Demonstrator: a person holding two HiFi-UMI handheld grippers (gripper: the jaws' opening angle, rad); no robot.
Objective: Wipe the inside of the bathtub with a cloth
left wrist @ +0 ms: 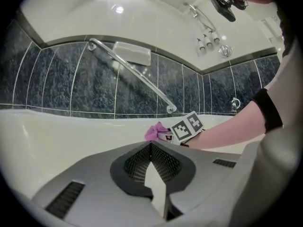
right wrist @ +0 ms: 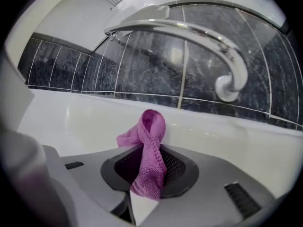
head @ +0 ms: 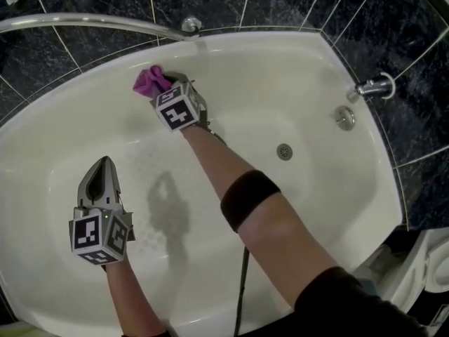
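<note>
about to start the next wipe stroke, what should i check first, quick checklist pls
1. Pink cloth gripped by right gripper: ok, pinched between its jaws.
2. Cloth touching the bathtub wall: cannot tell; it sits by the far wall, under the rim.
3. Left gripper out of the way: ok, shut, empty, at the tub's near left.
4. Drain and faucet off the path: ok, both well right of the cloth.
5. Grab rail clearance: ok, it runs above the rim.
</note>
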